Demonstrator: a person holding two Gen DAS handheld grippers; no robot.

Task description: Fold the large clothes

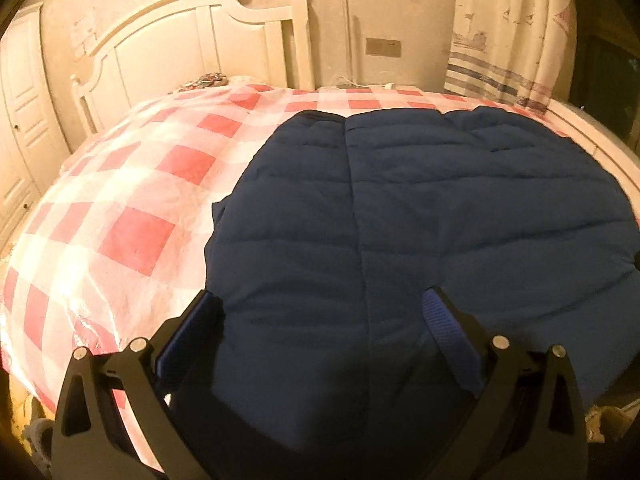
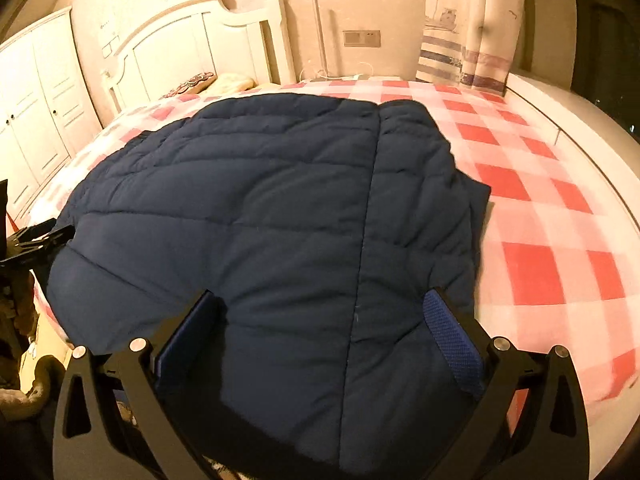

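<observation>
Bed: a big bed [image 2: 624,216] with a white headboard [image 2: 192,44] at 11 o'clock in both views.
Cover: a red and white checked sheet [image 2: 532,200] spread over the whole top.
On the sheet: a dark blue puffy jacket [image 2: 280,216], lying flat in the middle.
Near the headboard: a pale pillow [image 2: 234,81] at 11 o'clock.
</observation>
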